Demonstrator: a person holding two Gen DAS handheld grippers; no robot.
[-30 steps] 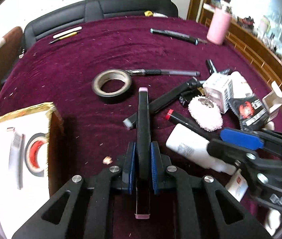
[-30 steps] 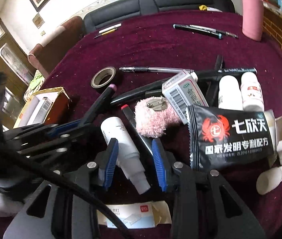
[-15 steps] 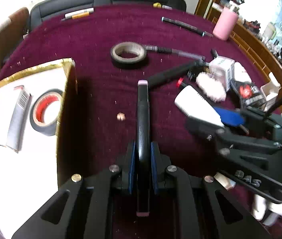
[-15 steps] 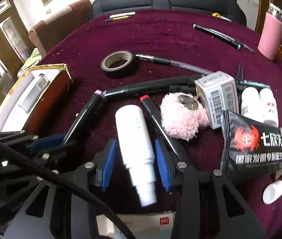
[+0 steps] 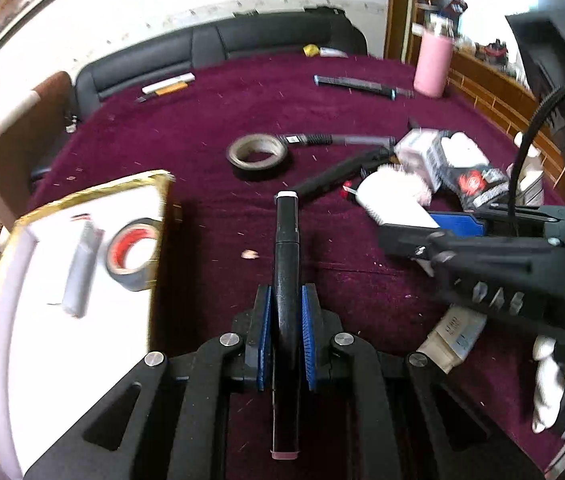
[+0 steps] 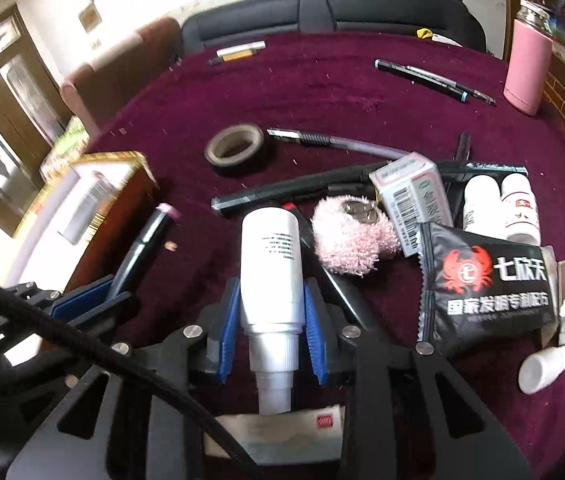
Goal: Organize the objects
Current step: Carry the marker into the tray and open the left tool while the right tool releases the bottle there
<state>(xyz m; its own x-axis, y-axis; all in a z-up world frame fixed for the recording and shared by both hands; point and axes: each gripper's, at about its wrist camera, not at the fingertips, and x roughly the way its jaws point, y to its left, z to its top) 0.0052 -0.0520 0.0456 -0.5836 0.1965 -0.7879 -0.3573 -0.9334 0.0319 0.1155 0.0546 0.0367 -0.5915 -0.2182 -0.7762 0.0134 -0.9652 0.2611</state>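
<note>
The gold-edged box (image 5: 82,256) is sliding closer on the left claw's (image 5: 285,334) left, that claw clamping tight a black marker (image 5: 287,264) over the table (image 5: 210,120). The right claw (image 6: 272,330), jaws just narrowing, is pinching a white bottle (image 6: 270,264), lifted.

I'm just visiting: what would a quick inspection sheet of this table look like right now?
Surface: maroon tablecloth, speckled with crumbs.
Job's things: gold-edged box holds red-core tape; black marker; white bottle.
Clutter: tape roll, pink puff, black sachet, pens.
Grippers: left hand-held gripper shut on black marker; right hand-held gripper, jaws just closing, grips white bottle.
Cables: black cable.
Surroundings: black sofa, pink flask.
</note>
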